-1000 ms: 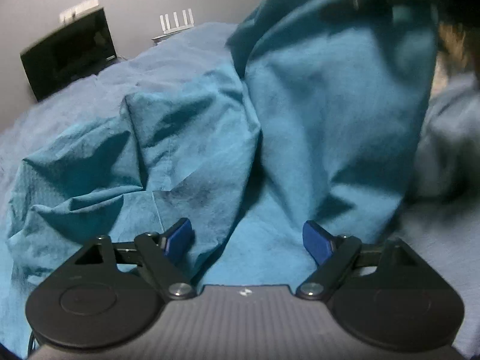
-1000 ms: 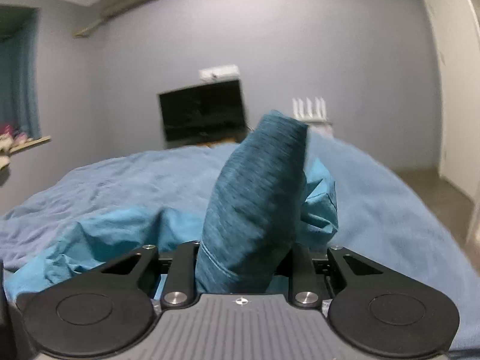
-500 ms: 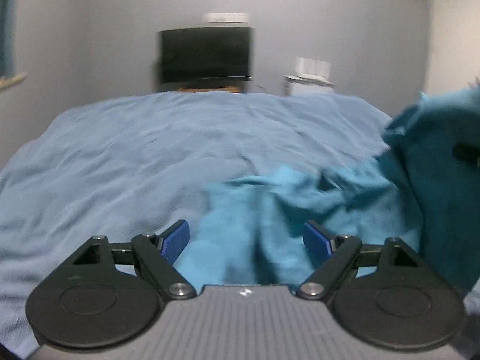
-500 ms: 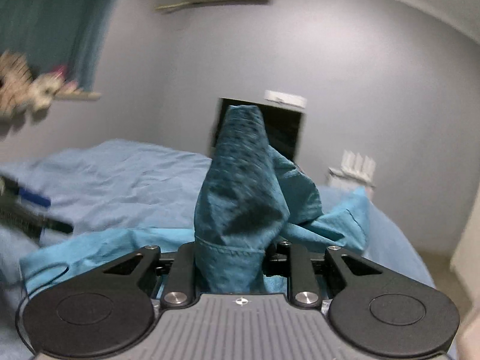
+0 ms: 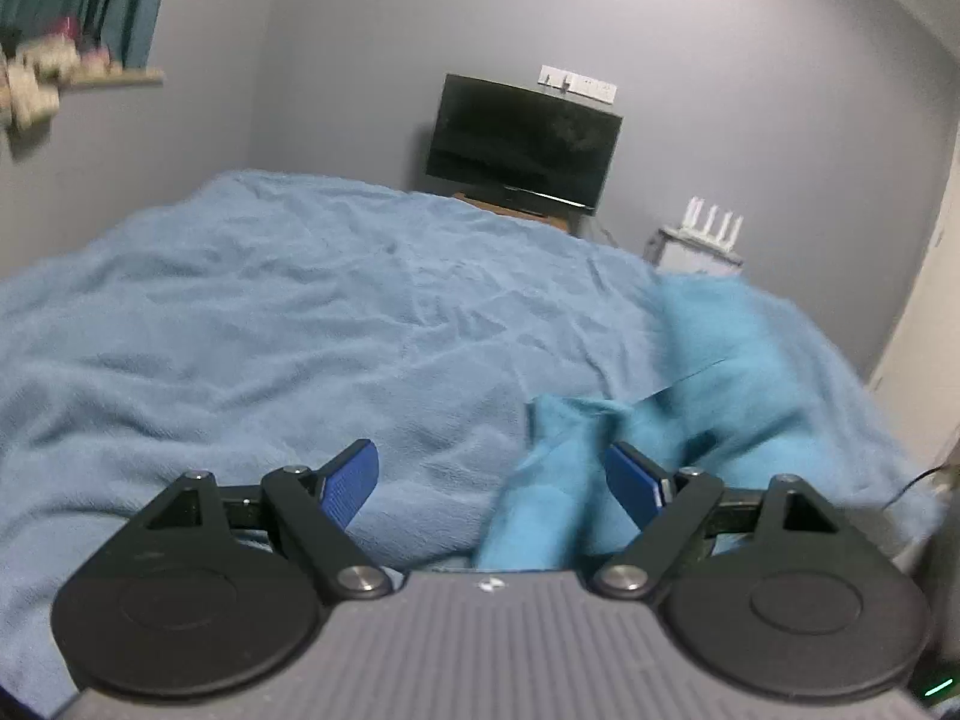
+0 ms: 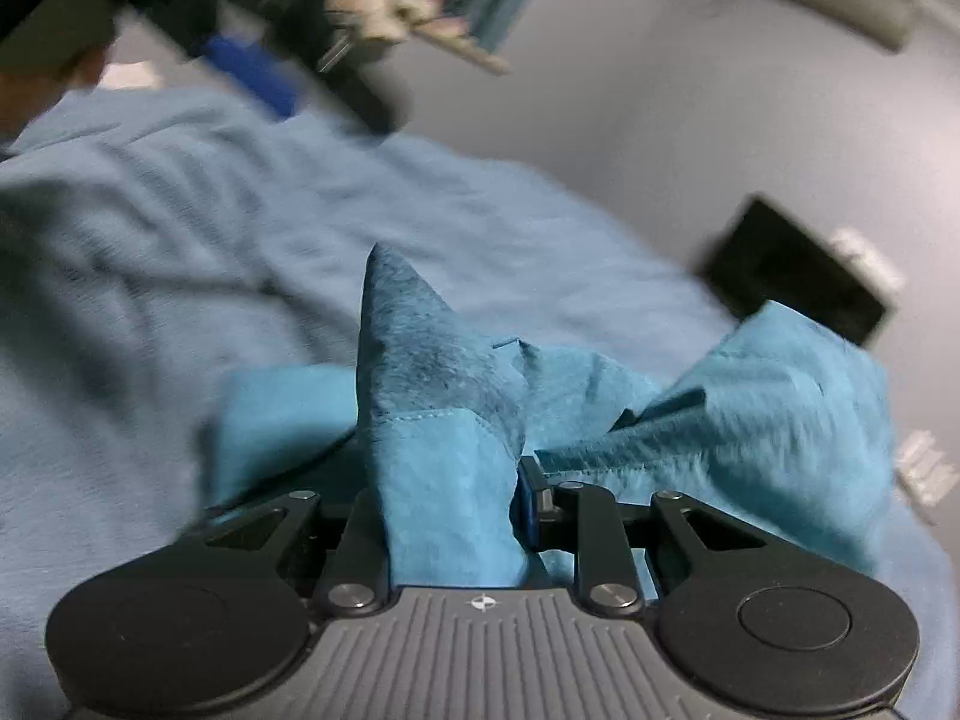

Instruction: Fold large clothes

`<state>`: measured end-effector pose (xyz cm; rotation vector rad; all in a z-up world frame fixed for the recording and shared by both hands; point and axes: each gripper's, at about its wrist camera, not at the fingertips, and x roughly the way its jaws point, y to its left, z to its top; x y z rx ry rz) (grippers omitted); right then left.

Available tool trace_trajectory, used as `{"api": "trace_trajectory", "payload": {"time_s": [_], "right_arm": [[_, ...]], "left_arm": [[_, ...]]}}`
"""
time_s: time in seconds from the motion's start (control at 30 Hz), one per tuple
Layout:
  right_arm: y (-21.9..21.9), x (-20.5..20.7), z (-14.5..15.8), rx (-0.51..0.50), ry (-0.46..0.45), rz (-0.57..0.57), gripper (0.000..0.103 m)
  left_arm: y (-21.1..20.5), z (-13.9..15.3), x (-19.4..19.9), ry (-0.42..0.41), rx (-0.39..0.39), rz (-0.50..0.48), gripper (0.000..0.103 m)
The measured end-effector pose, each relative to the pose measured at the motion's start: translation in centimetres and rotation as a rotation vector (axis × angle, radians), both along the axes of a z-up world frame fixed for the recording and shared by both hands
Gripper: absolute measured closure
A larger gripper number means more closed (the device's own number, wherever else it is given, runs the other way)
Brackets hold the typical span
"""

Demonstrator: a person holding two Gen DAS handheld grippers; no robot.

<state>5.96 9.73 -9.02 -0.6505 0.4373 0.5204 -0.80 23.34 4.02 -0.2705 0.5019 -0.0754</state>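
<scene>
A teal garment (image 5: 708, 372) lies crumpled on the light blue bed cover (image 5: 300, 312), at the lower right of the left wrist view. My left gripper (image 5: 489, 462) is open above the bed; a fold of the garment runs under it beside the right blue pad (image 5: 630, 474), unpinched. In the right wrist view my right gripper (image 6: 447, 480) is shut on a bunched corner of the garment (image 6: 444, 420), which sticks up in a point; its jaws are opening slightly. The rest of the cloth (image 6: 750, 420) trails to the right over the bed cover (image 6: 180, 210).
A dark TV (image 5: 522, 150) stands beyond the bed's far edge, with a white router (image 5: 711, 225) to its right. A wall shelf with toys (image 5: 60, 72) is at upper left. A blurred dark shape with a blue pad (image 6: 252, 75) shows at upper left.
The left gripper swung away from over the garment and rose; the cloth now sits at its lower right. The right gripper rolled and travelled sideways, still carrying the bunched corner.
</scene>
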Motion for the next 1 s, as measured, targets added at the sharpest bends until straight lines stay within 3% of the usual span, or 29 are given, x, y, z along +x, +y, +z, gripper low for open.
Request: {"api": "trace_trajectory", "payload": {"time_s": [0.07,0.13,0.2,0.27,0.33,0.43,0.5,0.57,0.63,0.8,1.0], "right_arm": [[0.7,-0.2,-0.8,0.012,0.042,0.049,0.074],[1.1,0.0,-1.0,0.024,0.044,0.057,0.069],[0.0,-0.2,-0.7,0.061,0.065,0.076,0.051],[-1.1,-0.5,-0.2,0.117,0.098,0.116,0.042],[-2.0,-0.9,0.1,0.134,0.105,0.117,0.043],[-2.6,-1.0,0.1,0.140,0.103,0.110,0.043],[-1.9,-0.7,-0.2,0.141,0.093,0.116,0.042],[-1.8,-0.4,-0.3,0.141,0.087,0.124,0.040],[-2.0,-0.7,-0.2,0.136,0.077,0.137,0.038],[-2.7,-1.4,-0.1,0.116,0.071,0.139,0.031],[-5.6,-4.5,2.1,0.104,0.047,0.156,0.027]], "left_arm": [[0.0,-0.4,-0.1,0.007,-0.043,-0.070,0.021],[-0.8,-0.9,0.0,0.024,-0.033,-0.121,0.021],[-1.4,-1.5,0.3,0.047,-0.040,-0.161,0.021],[-1.7,-2.5,1.0,0.067,-0.055,-0.171,0.022],[-2.1,-3.1,1.5,0.090,-0.071,-0.209,0.030],[-2.9,-3.3,2.0,0.075,-0.097,-0.293,0.029],[-3.6,-3.6,2.4,0.083,-0.066,-0.318,0.030],[-4.0,-4.3,2.9,0.119,-0.059,-0.329,0.037],[-4.1,-5.3,3.6,0.172,-0.075,-0.343,0.053],[-3.9,-7.0,5.3,0.230,-0.092,-0.357,0.071],[-3.8,-7.9,5.8,0.251,-0.084,-0.358,0.073]]}}
